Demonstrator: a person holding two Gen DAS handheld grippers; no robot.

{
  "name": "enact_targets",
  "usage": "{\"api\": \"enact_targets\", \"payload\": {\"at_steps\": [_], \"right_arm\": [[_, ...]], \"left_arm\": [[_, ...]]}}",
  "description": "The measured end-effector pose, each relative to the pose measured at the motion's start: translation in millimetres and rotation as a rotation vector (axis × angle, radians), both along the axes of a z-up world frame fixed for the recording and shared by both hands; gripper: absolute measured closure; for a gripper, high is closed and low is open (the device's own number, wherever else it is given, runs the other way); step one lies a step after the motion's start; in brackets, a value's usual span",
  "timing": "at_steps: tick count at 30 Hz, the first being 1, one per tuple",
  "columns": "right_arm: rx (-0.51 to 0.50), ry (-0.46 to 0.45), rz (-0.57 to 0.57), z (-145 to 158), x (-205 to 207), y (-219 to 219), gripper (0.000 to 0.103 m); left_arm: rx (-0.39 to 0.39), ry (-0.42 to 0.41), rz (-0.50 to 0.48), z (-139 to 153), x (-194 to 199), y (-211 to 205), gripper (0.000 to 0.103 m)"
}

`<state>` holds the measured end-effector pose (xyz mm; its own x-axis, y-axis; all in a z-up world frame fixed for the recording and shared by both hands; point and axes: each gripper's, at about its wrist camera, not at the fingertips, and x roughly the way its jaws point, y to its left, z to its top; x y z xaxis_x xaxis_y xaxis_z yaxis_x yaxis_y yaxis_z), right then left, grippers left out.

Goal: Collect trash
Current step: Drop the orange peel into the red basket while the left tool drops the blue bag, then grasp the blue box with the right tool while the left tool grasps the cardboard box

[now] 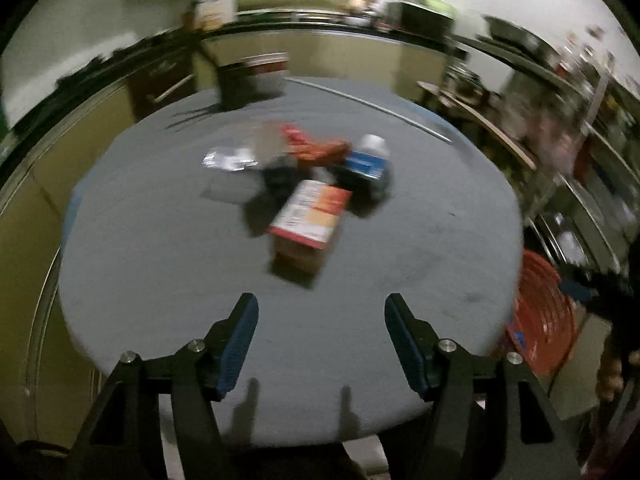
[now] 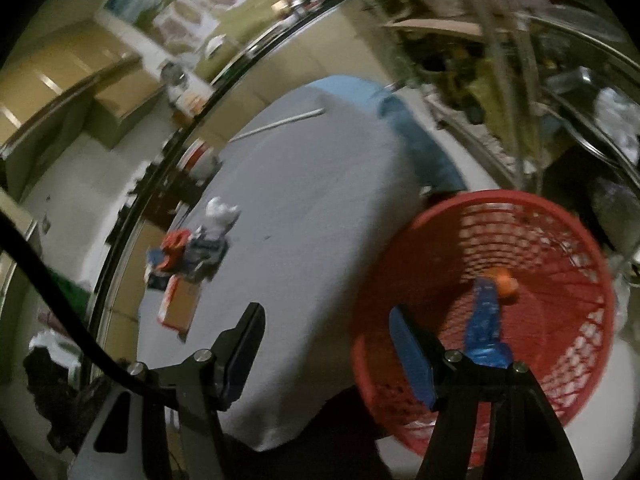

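A pile of trash lies mid-table: an orange and white carton (image 1: pixel 310 218), a blue-labelled white bottle (image 1: pixel 369 158), a red wrapper (image 1: pixel 314 146) and a silver foil packet (image 1: pixel 228 159). My left gripper (image 1: pixel 321 310) is open and empty above the table's near part, short of the carton. My right gripper (image 2: pixel 326 322) is open and empty at the table's edge beside a red mesh basket (image 2: pixel 576 344). The basket holds a blue wrapper (image 2: pixel 486 320) and an orange item (image 2: pixel 506 282). The pile also shows in the right wrist view (image 2: pixel 188 264).
The round table has a grey cloth (image 1: pixel 160 260). A thin white rod (image 1: pixel 380 108) lies at its far side. The red basket (image 1: pixel 540 312) stands off the table's right edge. A dark container (image 1: pixel 252 80) stands beyond the far edge. Cluttered shelves (image 1: pixel 580 120) are to the right.
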<state>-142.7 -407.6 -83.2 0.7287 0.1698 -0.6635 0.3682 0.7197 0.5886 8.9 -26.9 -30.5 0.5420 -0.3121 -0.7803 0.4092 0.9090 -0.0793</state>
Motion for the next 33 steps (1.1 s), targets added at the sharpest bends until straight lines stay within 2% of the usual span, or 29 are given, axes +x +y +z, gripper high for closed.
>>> {"api": "enact_targets", "payload": {"at_steps": [3,5,10,13,24,26,27,28,33], "right_arm": [[-0.018,0.000,0.048,6,9,20,0.034],[-0.033,0.001,0.073,9,13,32,0.034],[-0.049,0.021,0.104,8,19,47,0.034],[-0.059,0.033,0.121,9,25,51,0.034],[-0.135,0.031,0.220,13,84,72,0.034],[-0.153,0.033,0.244,13,100,79,0.034],[-0.166,0.032,0.261,13,109,83,0.034],[-0.184,0.027,0.279,14,118,87,0.034],[-0.282,0.013,0.370,17,161,111,0.034]], "left_arm": [[-0.041,0.036,0.034,-4,16,15,0.027],[-0.057,0.052,0.023,-8,23,11,0.027],[-0.051,0.114,-0.034,-32,45,-10,0.024],[-0.010,0.148,-0.023,-46,63,-19,0.024],[-0.053,0.137,-0.045,-70,99,-33,0.024],[-0.074,0.130,-0.059,-72,101,-34,0.030],[-0.079,0.130,-0.061,-73,101,-33,0.043],[-0.076,0.133,-0.059,-75,103,-32,0.047],[-0.132,0.134,-0.038,-73,101,-17,0.048]]}}
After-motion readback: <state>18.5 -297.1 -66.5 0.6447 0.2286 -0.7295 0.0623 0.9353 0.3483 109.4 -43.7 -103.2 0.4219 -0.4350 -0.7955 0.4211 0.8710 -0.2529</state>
